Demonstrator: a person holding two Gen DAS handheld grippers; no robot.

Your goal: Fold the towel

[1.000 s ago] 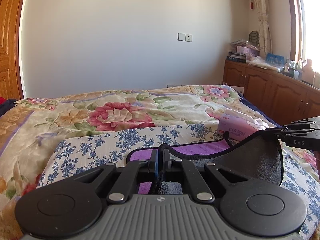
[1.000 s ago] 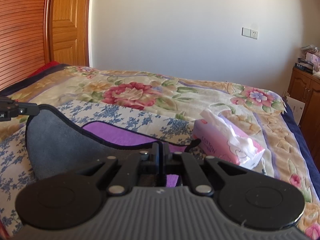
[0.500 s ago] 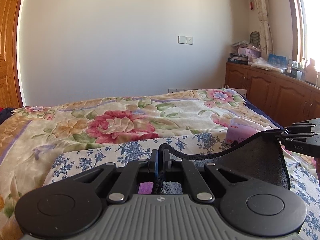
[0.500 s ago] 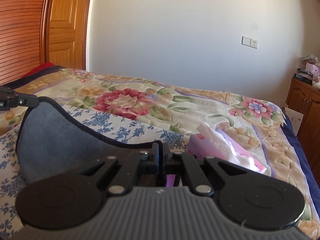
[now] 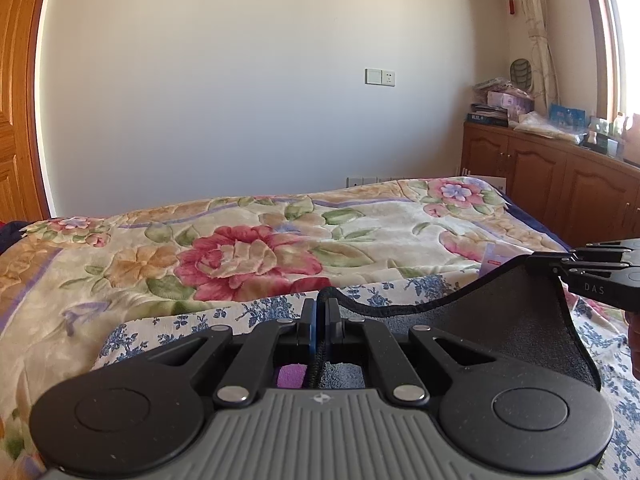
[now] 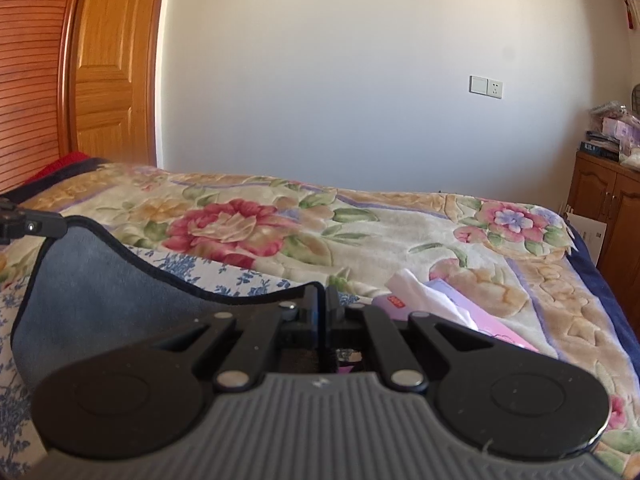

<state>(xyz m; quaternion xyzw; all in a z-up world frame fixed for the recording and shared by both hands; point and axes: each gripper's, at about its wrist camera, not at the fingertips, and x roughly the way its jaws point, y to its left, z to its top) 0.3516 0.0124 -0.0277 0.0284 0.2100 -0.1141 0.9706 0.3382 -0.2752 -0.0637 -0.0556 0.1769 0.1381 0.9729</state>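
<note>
The towel is dark grey with a black hem and a purple other side. It hangs stretched between my two grippers above the bed. My left gripper is shut on one corner of its upper hem. My right gripper is shut on the other corner. In the right wrist view the towel sags to the left, up to the left gripper. In the left wrist view the right gripper shows at the far right. A bit of purple shows below the left gripper.
The bed carries a floral blanket and a blue-flowered white cloth under the towel. A pink tissue pack lies right of the towel. A wooden cabinet stands at the right, a wooden door at the left.
Both grippers have risen with the towel's hem. The purple side and the tissue pack are now mostly hidden behind the lifted towel.
</note>
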